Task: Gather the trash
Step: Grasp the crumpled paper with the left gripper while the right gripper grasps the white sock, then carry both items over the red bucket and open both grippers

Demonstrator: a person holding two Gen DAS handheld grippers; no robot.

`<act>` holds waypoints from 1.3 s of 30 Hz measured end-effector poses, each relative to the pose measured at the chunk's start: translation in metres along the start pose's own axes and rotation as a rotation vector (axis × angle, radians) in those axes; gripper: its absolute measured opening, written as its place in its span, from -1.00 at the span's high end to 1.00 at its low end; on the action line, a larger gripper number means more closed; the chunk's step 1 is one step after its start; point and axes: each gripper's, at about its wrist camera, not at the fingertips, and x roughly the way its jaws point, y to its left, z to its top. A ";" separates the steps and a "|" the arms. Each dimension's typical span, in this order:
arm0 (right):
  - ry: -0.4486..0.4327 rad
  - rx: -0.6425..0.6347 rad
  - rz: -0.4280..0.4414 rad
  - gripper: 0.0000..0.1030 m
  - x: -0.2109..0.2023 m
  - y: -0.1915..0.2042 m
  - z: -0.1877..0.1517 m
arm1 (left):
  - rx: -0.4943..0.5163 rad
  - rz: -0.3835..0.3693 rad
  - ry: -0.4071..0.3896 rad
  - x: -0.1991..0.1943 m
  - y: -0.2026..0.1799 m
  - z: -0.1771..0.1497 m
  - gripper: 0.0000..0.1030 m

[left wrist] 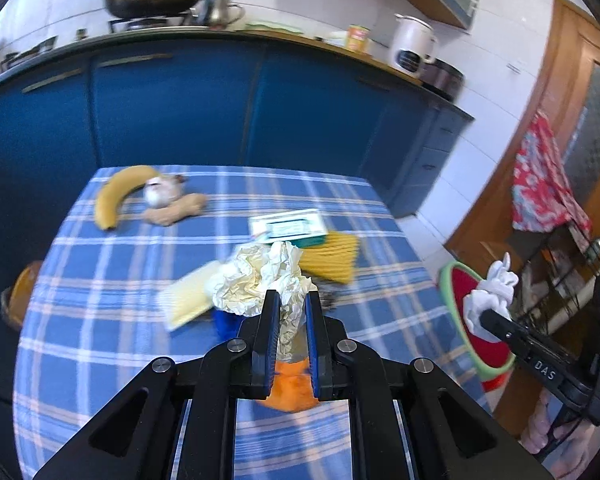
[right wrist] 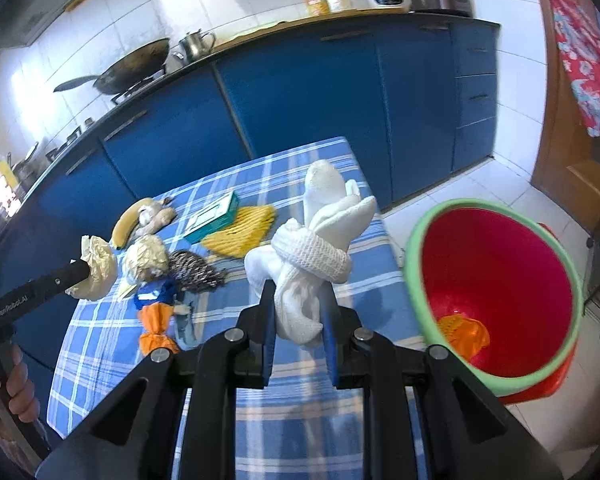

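Observation:
My left gripper (left wrist: 292,300) is shut on a crumpled cream paper ball (left wrist: 256,276) and holds it above the checked table (left wrist: 100,320); the ball also shows in the right wrist view (right wrist: 96,268). My right gripper (right wrist: 298,292) is shut on a knotted white cloth (right wrist: 316,248), held near the table's right edge beside the red bin with a green rim (right wrist: 496,280). The cloth (left wrist: 492,296) and the bin (left wrist: 468,312) also show in the left wrist view. An orange wrapper (right wrist: 464,330) lies in the bin.
On the table lie a banana (right wrist: 128,222), a second crumpled paper ball (right wrist: 146,260), a teal box (right wrist: 214,216), a yellow knitted piece (right wrist: 244,230), a speckled cloth (right wrist: 196,274), blue scraps (right wrist: 156,292) and an orange candy wrapper (right wrist: 156,328). Blue cabinets (right wrist: 300,100) stand behind.

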 end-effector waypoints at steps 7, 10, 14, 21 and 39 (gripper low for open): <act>-0.016 0.051 -0.062 0.55 -0.015 -0.037 -0.001 | 0.083 -0.059 0.017 0.015 -0.049 0.007 0.75; -0.026 0.083 -0.086 0.55 -0.022 -0.056 -0.002 | 0.109 -0.091 0.032 0.024 -0.069 0.009 0.75; -0.029 0.124 -0.118 0.55 -0.028 -0.081 -0.005 | 0.147 -0.120 0.048 0.037 -0.101 0.010 0.75; -0.023 0.182 -0.164 0.55 -0.030 -0.123 -0.013 | 0.228 -0.176 0.079 0.059 -0.154 0.005 0.75; 0.027 0.275 -0.180 0.44 -0.012 -0.199 -0.033 | 0.341 -0.257 0.216 0.133 -0.244 -0.029 0.75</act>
